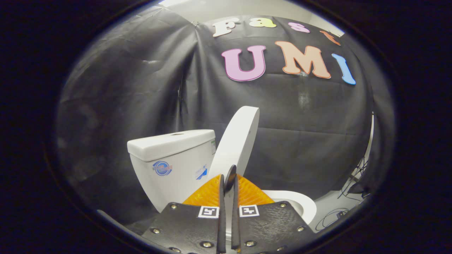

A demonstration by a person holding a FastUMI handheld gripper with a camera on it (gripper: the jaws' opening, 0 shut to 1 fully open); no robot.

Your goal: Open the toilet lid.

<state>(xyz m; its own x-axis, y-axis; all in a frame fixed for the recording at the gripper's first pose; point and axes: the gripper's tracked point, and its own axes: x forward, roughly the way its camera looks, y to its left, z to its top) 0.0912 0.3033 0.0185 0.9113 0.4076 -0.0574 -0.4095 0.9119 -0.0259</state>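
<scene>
A: What sits nearest?

B: The jaws (227,183), seen from just behind. They are almost pressed together, with a thin slit between them. A small dark disc-like piece stands in that slit at the tips. Whether both fingers press on it, I cannot tell.

A: And the lid?

B: The lid (236,141) is just ahead of the tips, rising up and away from them. It is white, raised well off the bowl and tilted toward the tank, but not yet resting against it. Its lower edge is hidden behind the fingers, so I cannot tell whether the jaws touch it.

A: What lies around it?

B: The tank (173,160) stands just beside the lid, on the left, white with a small sticker on its side. Part of the seat (300,204) curves out to the right of the fingers, lying flat. Beyond everything hangs the black wall (123,88). Some cables (349,190) trail on the floor at the far right.

A: How should the step be finished well?

B: In my judgement the lift is mostly done. The lid needs a gentle push along its hinge arc until it leans on the tank. Going slowly should keep it from slamming the tank or dropping back onto the seat.
</scene>
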